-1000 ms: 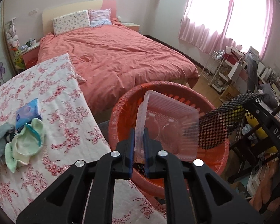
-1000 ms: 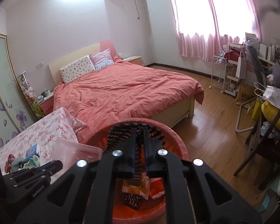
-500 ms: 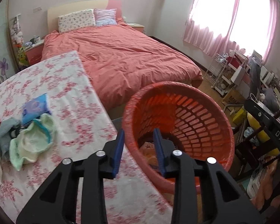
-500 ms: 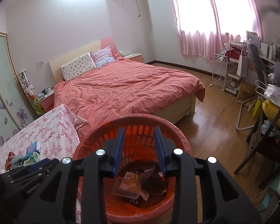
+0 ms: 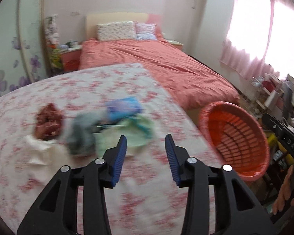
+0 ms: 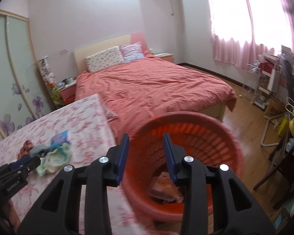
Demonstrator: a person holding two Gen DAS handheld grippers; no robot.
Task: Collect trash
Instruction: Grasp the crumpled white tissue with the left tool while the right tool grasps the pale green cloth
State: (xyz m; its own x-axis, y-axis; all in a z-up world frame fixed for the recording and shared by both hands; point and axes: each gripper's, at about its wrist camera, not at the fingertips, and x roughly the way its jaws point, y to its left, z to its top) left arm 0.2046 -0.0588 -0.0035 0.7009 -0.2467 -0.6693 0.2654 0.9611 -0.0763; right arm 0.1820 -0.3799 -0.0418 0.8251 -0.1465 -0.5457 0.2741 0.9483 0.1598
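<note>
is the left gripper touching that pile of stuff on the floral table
Apart. In the left wrist view the left gripper hangs above the floral tablecloth, its jaws opening with nothing between them, short of the pale green cloth.

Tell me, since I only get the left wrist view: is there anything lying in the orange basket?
Observer: Yes. The right wrist view looks down into the orange basket, and crumpled wrappers lie at its bottom.
Operator: Is the right gripper carrying anything?
Observer: No. The right gripper points into the basket with its fingers apart and nothing between them.
Operator: Where does my left gripper sit from that side?
Observer: The left gripper, its jaws opening and empty, shows at the lower left over the floral cover, right beside the pale green cloth.
</note>
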